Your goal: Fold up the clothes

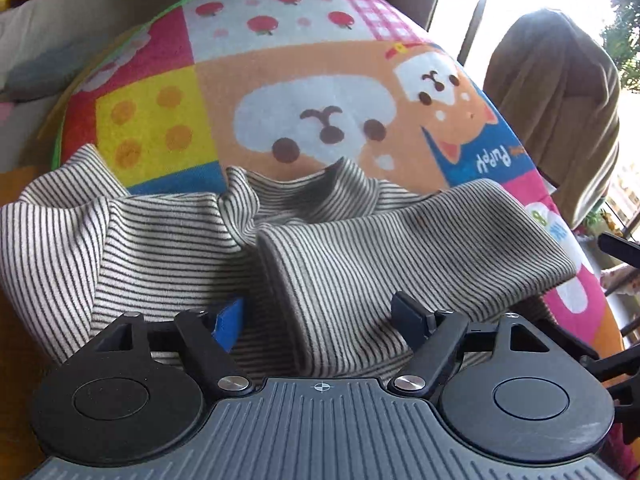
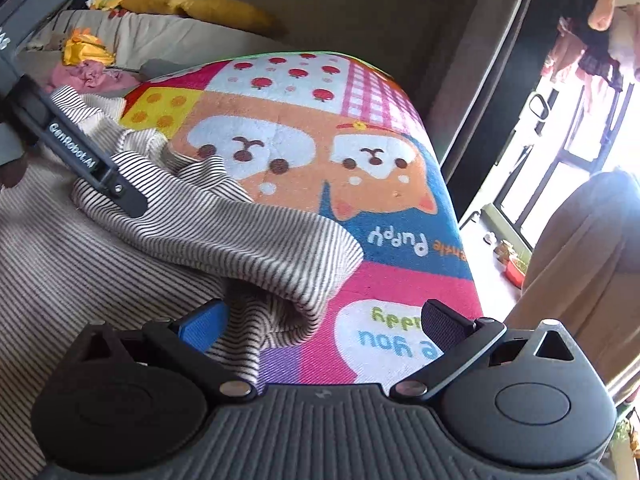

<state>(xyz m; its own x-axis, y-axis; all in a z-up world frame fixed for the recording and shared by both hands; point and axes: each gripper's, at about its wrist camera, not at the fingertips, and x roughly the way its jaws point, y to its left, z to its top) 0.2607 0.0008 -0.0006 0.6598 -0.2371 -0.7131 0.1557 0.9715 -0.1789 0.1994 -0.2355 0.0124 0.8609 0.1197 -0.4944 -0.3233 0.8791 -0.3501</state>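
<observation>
A grey-and-white striped garment (image 1: pixel 168 248) lies crumpled on a colourful puppy blanket (image 1: pixel 312 80). One sleeve (image 1: pixel 400 240) is folded across it toward the right. My left gripper (image 1: pixel 318 320) hovers low over the garment's near part, jaws wide. Striped cloth lies between the blue pad and the black pad, unpinched. In the right wrist view the sleeve's cuff (image 2: pixel 316 292) ends between the fingers of my right gripper (image 2: pixel 324 322), which is open. Its blue pad touches cloth and its black pad stands over the blanket (image 2: pixel 360 184). One finger (image 2: pixel 124 194) of my left gripper rests on the garment at upper left.
An olive-brown cloth (image 1: pixel 560 112) drapes over something to the right of the blanket. A yellow cushion (image 2: pixel 200 8) and pink and yellow fabrics (image 2: pixel 88 64) lie at the far side. A bright window with dark frames (image 2: pixel 560 140) is on the right, past the blanket's edge.
</observation>
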